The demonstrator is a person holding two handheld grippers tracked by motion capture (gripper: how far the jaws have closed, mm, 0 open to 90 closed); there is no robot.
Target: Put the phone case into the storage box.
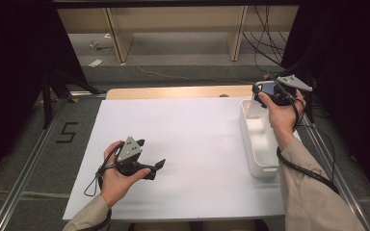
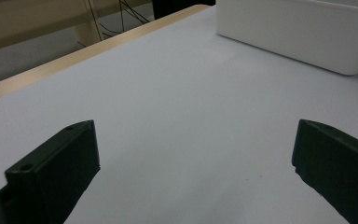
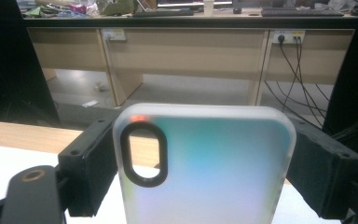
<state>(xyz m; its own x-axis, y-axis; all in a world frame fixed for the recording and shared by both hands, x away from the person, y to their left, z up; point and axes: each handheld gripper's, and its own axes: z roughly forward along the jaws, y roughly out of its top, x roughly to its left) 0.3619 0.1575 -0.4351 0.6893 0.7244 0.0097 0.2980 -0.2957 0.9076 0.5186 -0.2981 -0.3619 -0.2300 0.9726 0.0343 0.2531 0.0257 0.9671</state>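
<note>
A frosted, translucent phone case with an oval camera cut-out stands between the black jaws of my right gripper, which press on its two long sides. In the high view that right gripper is held up above the far end of a white bin, the case showing as a pale patch in front of the hand. My left gripper rests low over the white sheet at the near left, pointing right, jaws spread wide with nothing between them; the left gripper looks along the bare sheet.
The white bin stands along the sheet's right edge. A wooden table edge runs behind the sheet. Beyond are wooden desk legs, hanging cables and dark curtains. A floor marking "5" lies to the left.
</note>
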